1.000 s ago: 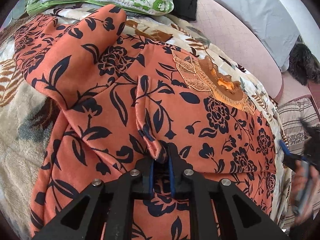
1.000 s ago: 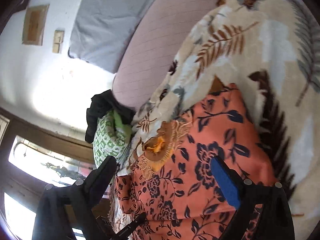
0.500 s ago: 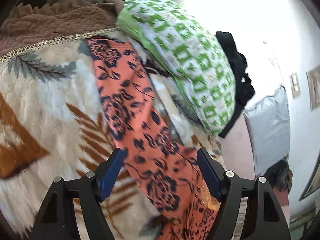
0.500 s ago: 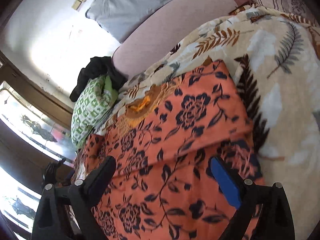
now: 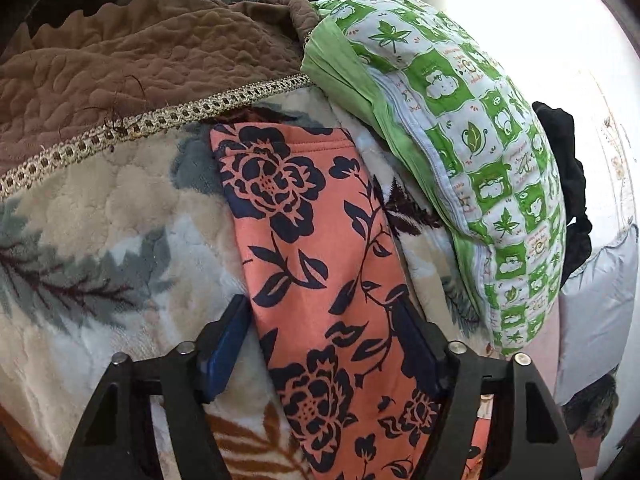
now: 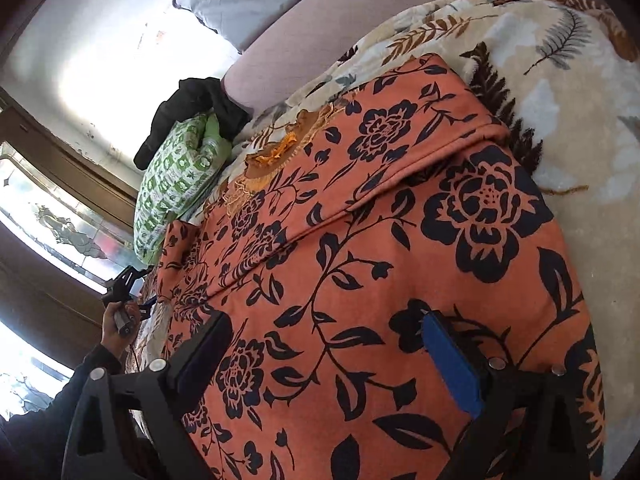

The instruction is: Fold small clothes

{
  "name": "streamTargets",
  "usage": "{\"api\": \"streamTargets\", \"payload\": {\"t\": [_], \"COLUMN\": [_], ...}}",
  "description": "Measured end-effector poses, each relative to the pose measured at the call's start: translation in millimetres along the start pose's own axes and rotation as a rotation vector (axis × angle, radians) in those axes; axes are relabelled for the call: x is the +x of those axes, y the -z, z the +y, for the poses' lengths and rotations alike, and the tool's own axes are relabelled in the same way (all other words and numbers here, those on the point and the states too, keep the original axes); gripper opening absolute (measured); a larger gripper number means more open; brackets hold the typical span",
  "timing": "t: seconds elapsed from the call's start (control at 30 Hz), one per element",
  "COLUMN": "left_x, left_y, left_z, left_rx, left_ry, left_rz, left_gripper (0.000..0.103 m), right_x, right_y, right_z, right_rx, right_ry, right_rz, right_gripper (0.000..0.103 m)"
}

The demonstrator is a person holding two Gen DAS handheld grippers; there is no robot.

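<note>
Orange floral garment [image 6: 360, 260] lies partly folded on leaf-print blanket [image 5: 100, 240], sleeve [image 5: 304, 240] stretched just beside green pillow [image 5: 460, 152]; left gripper [image 5: 320, 344] spread, straddling sleeve; right gripper [image 6: 328, 356] spread over body; sleeve fold in hand, next: pinch sleeve, lay across body

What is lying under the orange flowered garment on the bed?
The orange flowered garment lies on a cream blanket with leaf prints, which shows around its edges. What the blanket looks like directly beneath the garment is covered, so anything else under it cannot be seen.
</note>
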State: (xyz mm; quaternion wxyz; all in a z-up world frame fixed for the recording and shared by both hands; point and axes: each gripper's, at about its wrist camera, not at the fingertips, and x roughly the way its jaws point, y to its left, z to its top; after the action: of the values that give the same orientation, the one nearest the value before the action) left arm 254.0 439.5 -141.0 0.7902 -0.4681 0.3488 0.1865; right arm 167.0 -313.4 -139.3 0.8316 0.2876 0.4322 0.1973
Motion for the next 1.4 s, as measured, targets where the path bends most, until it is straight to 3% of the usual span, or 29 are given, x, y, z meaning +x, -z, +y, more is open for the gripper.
{"api": "streamTargets", "payload": {"t": [0.03,0.07,0.2,0.27,0.4,0.47,0.57,0.63,0.7,0.73,0.77,0.83,0.87,0.9,0.97,1.1,1.13,1.23,1.33,1.4], "left_x": [4.3,11.0,1.3,-19.0,-95.7,-140.2,-184.6,-189.6,-179.0,-162.1,-145.4,-97.8,-82.1,-68.4,-64.4,-94.8,-97.7,-90.7,-77.1,-67.5], "left_y": [-1.5,-3.4,-3.6,1.5,45.6,85.1,172.0,235.7,300.2,332.0,362.2,409.8,423.2,426.0,410.5,345.3,332.3,298.0,277.4,273.2], "left_z": [-2.2,-4.0,-10.7,-30.5,-123.1,-175.4,-254.2,-295.9,-319.0,-328.2,-328.7,-316.6,-304.2,-289.8,-263.2,-222.6,-217.6,-193.3,-165.9,-152.2], "left_rx": [0.031,0.047,0.072,0.132,0.443,0.615,0.853,0.976,1.074,1.133,1.176,1.254,1.265,1.247,1.188,1.053,1.033,0.974,0.899,0.877], "left_ry": [-0.051,-0.079,-0.099,-0.086,-0.006,0.069,0.220,0.311,0.375,0.387,0.378,0.286,0.224,0.161,0.114,0.080,0.056,-0.043,-0.095,-0.121], "left_rz": [0.015,0.043,0.011,-0.031,-0.201,-0.283,-0.314,-0.265,-0.134,-0.048,0.021,0.181,0.228,0.255,0.256,0.088,0.056,0.004,0.020,0.015], "left_gripper": [0.015,0.006,0.006,0.006,0.006,0.006,0.006,0.006,0.008,0.016,0.037,0.066,0.066,0.066,0.065,0.070,0.075,0.075,0.075,0.075], "right_x": [0.7,0.7,0.9,0.4,-1.3,-2.9,-6.7,-10.0,-12.8,-14.0,-15.2,-18.5,-20.1,-22.3,-31.2,-53.3,-55.9,-55.6,-46.1,-29.6], "right_y": [-0.1,0.4,0.0,0.2,3.5,5.2,6.3,7.1,8.0,7.7,8.1,8.3,7.7,7.2,4.7,-7.4,-13.9,-46.8,-89.6,-113.0], "right_z": [0.3,0.1,1.4,0.4,-0.4,-1.2,-3.9,-5.9,-8.1,-7.9,-8.4,-8.1,-8.0,-7.8,-8.8,-4.2,-0.2,8.6,-1.3,-18.1], "right_rx": [-0.001,-0.005,-0.015,-0.014,-0.030,-0.035,-0.026,-0.015,-0.007,-0.005,-0.002,0.007,0.013,0.022,0.044,0.075,0.070,0.068,0.197,0.323], "right_ry": [0.003,0.006,0.000,-0.006,-0.016,-0.025,-0.042,-0.052,-0.057,-0.059,-0.060,-0.064,-0.066,-0.067,-0.076,-0.136,-0.151,-0.152,-0.180,-0.134], "right_rz": [-0.001,-0.002,-0.004,-0.008,-0.027,-0.036,-0.045,-0.049,-0.054,-0.053,-0.052,-0.054,-0.052,-0.051,-0.060,-0.109,-0.115,-0.126,-0.138,-0.115], "right_gripper": [0.097,0.097,0.097,0.097,0.097,0.097,0.097,0.097,0.097,0.097,0.097,0.097,0.097,0.097,0.099,0.100,0.100,0.100,0.100,0.100]}}
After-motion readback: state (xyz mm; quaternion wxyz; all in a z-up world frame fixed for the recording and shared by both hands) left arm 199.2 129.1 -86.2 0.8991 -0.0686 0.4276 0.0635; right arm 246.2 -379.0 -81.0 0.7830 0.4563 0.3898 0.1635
